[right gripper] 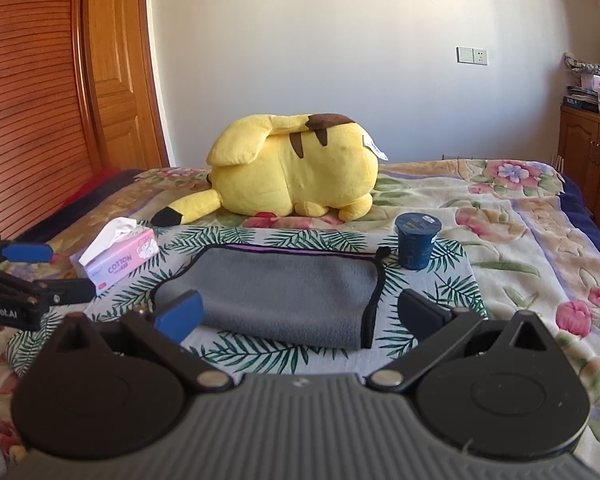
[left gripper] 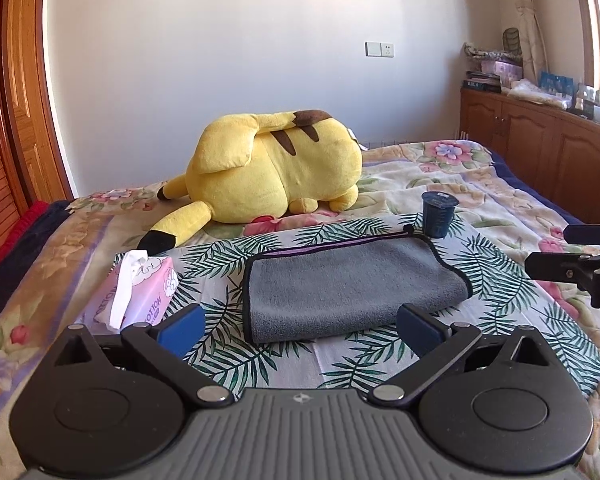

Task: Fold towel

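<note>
The grey towel (left gripper: 352, 284) lay on the palm-leaf cloth (left gripper: 496, 280) spread over the bed, already doubled over, with a purple strip of its under-layer peeping along the far edge. Both claws hung over the near side with their jaws spread wide and nothing in them.

In the left wrist view the towel sat in the centre of the frame, just above and between the blue pads of the left claw (left gripper: 300, 330), its near right corner close by the right-hand pad. In the right wrist view it filled the middle, its near edge just beyond the right claw (right gripper: 300, 314), whose left-hand pad overlapped the near left part.

If another fold was meant, I judged each claw should pinch one near corner through all layers and carry it level to the far edge, since thick pile slips. The dark cup (left gripper: 438, 214) stood just beside the far right corner, easily knocked; the tissue box (left gripper: 140, 292) lay at the left.
</note>
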A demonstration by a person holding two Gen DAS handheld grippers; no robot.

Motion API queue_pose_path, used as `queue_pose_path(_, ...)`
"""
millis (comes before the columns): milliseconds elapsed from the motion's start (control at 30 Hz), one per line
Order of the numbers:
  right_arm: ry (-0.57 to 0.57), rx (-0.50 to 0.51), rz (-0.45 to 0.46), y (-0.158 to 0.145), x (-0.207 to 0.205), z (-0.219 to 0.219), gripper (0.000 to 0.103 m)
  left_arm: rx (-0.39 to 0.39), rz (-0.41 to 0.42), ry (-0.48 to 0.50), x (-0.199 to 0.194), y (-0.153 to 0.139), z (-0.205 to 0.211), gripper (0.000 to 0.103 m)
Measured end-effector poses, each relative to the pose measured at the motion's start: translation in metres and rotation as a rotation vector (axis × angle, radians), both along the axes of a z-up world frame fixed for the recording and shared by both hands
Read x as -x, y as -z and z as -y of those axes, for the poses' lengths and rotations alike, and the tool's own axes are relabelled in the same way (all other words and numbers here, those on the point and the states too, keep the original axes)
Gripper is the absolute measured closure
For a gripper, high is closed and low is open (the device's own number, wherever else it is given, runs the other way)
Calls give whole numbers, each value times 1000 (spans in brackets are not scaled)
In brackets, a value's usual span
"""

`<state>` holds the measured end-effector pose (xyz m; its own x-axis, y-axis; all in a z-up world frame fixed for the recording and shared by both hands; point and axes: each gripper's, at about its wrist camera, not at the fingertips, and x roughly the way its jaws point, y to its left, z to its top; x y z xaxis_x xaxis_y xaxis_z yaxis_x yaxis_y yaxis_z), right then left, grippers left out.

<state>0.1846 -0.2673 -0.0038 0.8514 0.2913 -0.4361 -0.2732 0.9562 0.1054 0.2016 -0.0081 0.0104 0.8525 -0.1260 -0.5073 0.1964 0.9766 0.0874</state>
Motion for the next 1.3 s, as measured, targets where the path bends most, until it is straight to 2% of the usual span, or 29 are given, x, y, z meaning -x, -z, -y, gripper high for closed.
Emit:
queue_pose_path(200, 6, -8, 13, -18, 23, 2, 0, 10, 19, -9, 27, -22, -1, 16)
queue_pose_path(400, 12, -14, 31, -39, 50, -1, 0, -20, 46, -30, 57, -41, 2, 16)
queue_pose_path(600, 33, -24, 23, -46, 78, -1, 0, -30, 61, -39, 90, -52, -1, 16)
queue_pose_path(1067, 40, -9, 28, -42, 132, -10, 0, 23, 30, -34, 146, -40, -2, 16)
queue_pose_path(1300, 39, 0, 31, -38, 148, -15, 0, 21, 42, -60, 162, -35, -1, 16)
